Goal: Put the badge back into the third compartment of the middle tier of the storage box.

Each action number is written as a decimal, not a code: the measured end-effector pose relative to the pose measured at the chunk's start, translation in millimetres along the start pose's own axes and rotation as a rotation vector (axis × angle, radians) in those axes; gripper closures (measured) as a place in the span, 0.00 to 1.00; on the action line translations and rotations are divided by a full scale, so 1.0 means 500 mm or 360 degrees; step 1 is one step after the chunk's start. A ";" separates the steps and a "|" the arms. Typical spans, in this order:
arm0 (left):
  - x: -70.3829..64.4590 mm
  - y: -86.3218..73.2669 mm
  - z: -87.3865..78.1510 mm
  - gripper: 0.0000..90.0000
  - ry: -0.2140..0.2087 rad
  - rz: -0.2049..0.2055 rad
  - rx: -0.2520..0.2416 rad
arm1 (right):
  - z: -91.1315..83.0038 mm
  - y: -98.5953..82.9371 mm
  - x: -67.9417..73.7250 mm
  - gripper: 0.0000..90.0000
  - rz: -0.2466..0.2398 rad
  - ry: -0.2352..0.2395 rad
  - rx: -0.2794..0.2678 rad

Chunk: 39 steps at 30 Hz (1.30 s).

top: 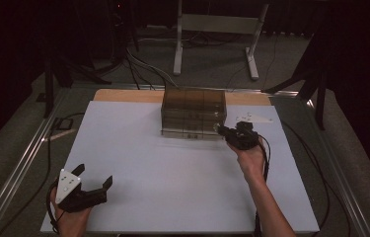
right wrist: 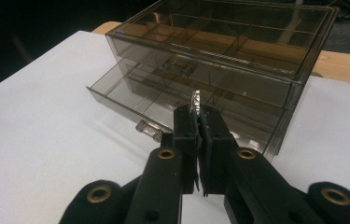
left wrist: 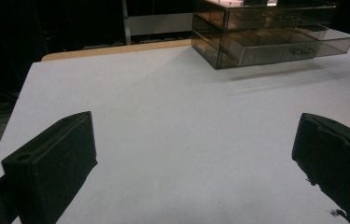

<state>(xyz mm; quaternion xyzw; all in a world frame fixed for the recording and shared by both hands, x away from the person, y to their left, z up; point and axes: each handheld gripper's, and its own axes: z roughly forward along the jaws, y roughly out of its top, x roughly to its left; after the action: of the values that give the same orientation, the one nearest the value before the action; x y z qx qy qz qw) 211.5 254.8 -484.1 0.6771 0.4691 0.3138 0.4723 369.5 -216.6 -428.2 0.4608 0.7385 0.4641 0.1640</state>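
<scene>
A smoky clear drawer box (top: 193, 111) stands at the far middle of the white board (top: 172, 168). Its lower drawer (right wrist: 130, 100) is pulled out a little, its handle (right wrist: 147, 129) facing me; the left gripper view has the box (left wrist: 266, 32) at top right. My right gripper (top: 218, 129) is at the box's front right corner, shut on a small silvery thing (right wrist: 195, 100) that sticks up between its jaws (right wrist: 197, 112), just before the open drawer. My left gripper (top: 93, 175) rests open at the near left, nothing between its jaws (left wrist: 196, 123).
The board lies on a wooden table (top: 123, 95) with metal rails along its sides. A small dark flat thing (top: 63, 123) lies left of the board. Cables trail from both grippers. A white stand frame (top: 217, 24) and dark tripod legs stand behind the table.
</scene>
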 end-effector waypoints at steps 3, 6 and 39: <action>0.000 0.000 0.000 0.01 -0.0001 0.0000 -0.0001 | 0.004 0.001 0.000 0.97 0.0002 -0.0004 0.0000; 0.000 0.000 0.000 0.01 -0.0001 0.0000 0.0001 | 0.008 0.003 -0.002 0.97 0.0014 -0.0004 0.0004; -0.002 0.000 0.003 0.01 -0.0006 0.0005 0.0003 | 0.061 0.012 -0.033 0.97 0.0100 -0.0011 0.0057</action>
<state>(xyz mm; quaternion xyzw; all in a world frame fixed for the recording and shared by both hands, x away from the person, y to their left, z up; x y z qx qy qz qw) 212.3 253.4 -484.8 0.6789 0.4674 0.3127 0.4721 401.7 -213.0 -442.1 0.4883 0.7313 0.4541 0.1436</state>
